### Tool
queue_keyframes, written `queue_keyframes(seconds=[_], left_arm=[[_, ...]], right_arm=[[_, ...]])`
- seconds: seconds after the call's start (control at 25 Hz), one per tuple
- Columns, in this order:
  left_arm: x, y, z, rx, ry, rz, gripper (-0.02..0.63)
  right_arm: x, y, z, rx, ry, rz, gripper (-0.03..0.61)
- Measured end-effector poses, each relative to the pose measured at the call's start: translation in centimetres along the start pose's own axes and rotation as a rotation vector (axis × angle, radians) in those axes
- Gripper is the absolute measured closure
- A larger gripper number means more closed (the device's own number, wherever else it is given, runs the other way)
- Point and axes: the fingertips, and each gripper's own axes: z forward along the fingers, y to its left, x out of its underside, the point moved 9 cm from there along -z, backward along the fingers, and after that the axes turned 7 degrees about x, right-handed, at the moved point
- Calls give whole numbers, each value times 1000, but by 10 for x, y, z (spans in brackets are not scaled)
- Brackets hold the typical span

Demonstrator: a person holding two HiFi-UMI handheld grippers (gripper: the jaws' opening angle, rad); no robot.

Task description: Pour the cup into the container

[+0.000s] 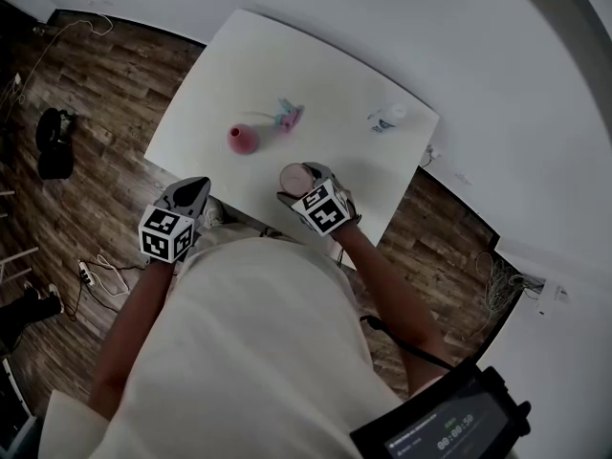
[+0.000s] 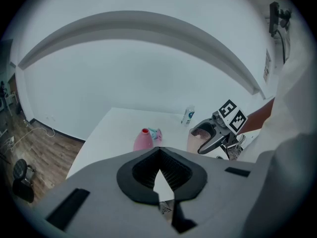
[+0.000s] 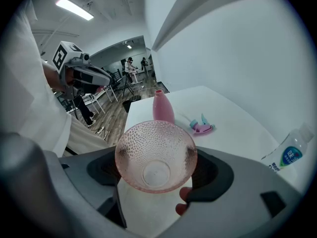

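You are gripping the pink cup [image 3: 156, 152] upright in your right gripper [image 1: 302, 182] above the table [image 1: 335, 84] edge, seemingly bound for the pink container [image 1: 243, 140] beyond; your left gripper [image 1: 191, 193] is hanging shut, empty.

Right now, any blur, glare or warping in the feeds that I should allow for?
Head view: dim and soft, fisheye bends the table edges. Left gripper view: dark vignette corners, the wall ledge bows into an arc. Right gripper view: pink cup sharp, ceiling light glares top left, bottle stretched at the edge.
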Motion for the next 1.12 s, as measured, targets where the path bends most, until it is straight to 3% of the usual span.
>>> queue_keyframes(seconds=[1.12], left_arm=[[16,8,5,-3,54,-43,604]], right_arm=[[23,8,54,-4,25,-147,192]])
